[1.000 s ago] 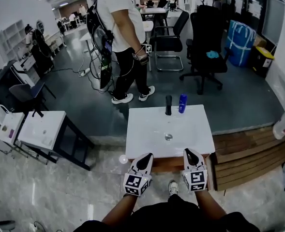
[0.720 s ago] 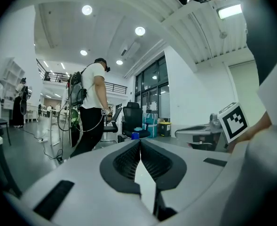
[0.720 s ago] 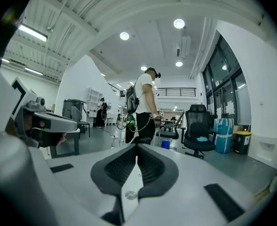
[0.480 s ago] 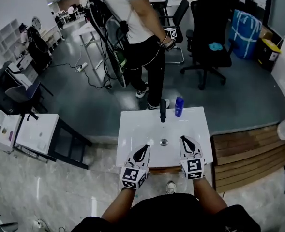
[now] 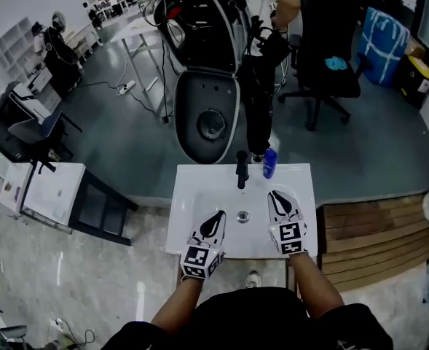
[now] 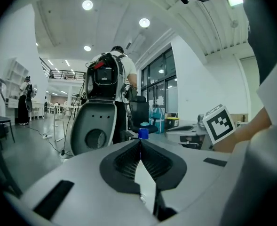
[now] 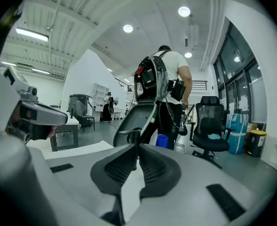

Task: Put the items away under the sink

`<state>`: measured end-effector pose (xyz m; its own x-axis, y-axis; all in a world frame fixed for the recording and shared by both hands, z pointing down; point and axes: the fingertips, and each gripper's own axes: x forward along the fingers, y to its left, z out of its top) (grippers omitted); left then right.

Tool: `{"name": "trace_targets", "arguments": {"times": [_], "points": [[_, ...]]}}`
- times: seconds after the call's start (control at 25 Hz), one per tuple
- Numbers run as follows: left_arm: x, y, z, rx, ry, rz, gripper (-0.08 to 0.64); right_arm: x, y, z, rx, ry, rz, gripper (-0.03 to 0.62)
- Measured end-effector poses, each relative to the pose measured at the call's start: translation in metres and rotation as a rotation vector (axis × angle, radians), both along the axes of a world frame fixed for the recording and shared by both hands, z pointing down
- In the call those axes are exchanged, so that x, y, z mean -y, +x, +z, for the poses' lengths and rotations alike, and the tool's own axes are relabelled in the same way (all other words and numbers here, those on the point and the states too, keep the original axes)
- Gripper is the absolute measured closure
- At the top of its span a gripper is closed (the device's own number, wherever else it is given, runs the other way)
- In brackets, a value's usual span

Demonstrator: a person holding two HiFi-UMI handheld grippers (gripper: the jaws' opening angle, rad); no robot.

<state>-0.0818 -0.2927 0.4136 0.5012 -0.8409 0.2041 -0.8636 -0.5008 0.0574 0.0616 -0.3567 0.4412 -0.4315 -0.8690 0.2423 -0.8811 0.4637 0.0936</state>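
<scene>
Left forearm (image 5: 172,308) bare, stretched forward from the body and angled slightly toward the middle. It carries the left gripper (image 5: 218,216) over the near-left part of the white sink (image 5: 192,195), tips just left of the drain (image 5: 243,216) and a bit nearer the person. In the left gripper view the left gripper (image 6: 139,143) points roughly level, a little nose-down. Jaws pressed together at the tips, nothing between them.

Black faucet (image 5: 241,170) stands at the sink's far edge, ahead of both grippers and between their lines. Blue bottle (image 5: 270,163) stands upright just right of the faucet on the same far rim. It is not touched by either gripper.

From the left gripper the blue bottle (image 6: 143,133) sits ahead and to the right, well apart. Only its cap shows in that view, right above the closed tips. A person (image 6: 111,79) with a backpack stands beyond it.

Right forearm (image 5: 310,286) also bare, reaching forward almost straight. The right gripper (image 5: 278,194) is further forward than the left one, over the basin to the right of the drain. Marker cube (image 5: 290,237) faces up. In the right gripper view the right gripper (image 7: 138,148) has its jaws closed tight, empty.

The faucet (image 7: 131,135) lines up just over the tips, and the blue bottle (image 7: 162,141) shows just right of that line. So the bottle is close ahead of the right gripper, apart from the tips.
</scene>
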Motion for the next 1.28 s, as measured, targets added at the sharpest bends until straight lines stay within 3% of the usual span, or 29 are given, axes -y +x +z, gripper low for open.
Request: {"name": "trace_targets", "arguments": {"times": [0.2, 0.6, 0.96, 1.08, 1.28], "points": [[0.01, 0.007, 0.012, 0.012, -0.02, -0.023, 0.538, 0.031, 0.008, 0.012, -0.023, 0.007, -0.014, 0.551], [0.029, -0.002, 0.023, 0.033, -0.04, -0.043, 0.538, 0.1, 0.01, 0.046, -0.067, -0.044, -0.001, 0.321], [0.033, -0.002, 0.03, 0.039, -0.052, -0.062, 0.538, 0.149, 0.019, 0.072, -0.026, -0.106, 0.022, 0.291], [0.035, -0.004, 0.033, 0.046, -0.059, -0.067, 0.538, 0.16, 0.017, 0.075, -0.029, -0.106, 0.032, 0.326], [0.037, -0.004, 0.032, 0.029, -0.054, -0.068, 0.538, 0.168, 0.013, 0.084, -0.032, -0.134, 0.028, 0.33]]}}
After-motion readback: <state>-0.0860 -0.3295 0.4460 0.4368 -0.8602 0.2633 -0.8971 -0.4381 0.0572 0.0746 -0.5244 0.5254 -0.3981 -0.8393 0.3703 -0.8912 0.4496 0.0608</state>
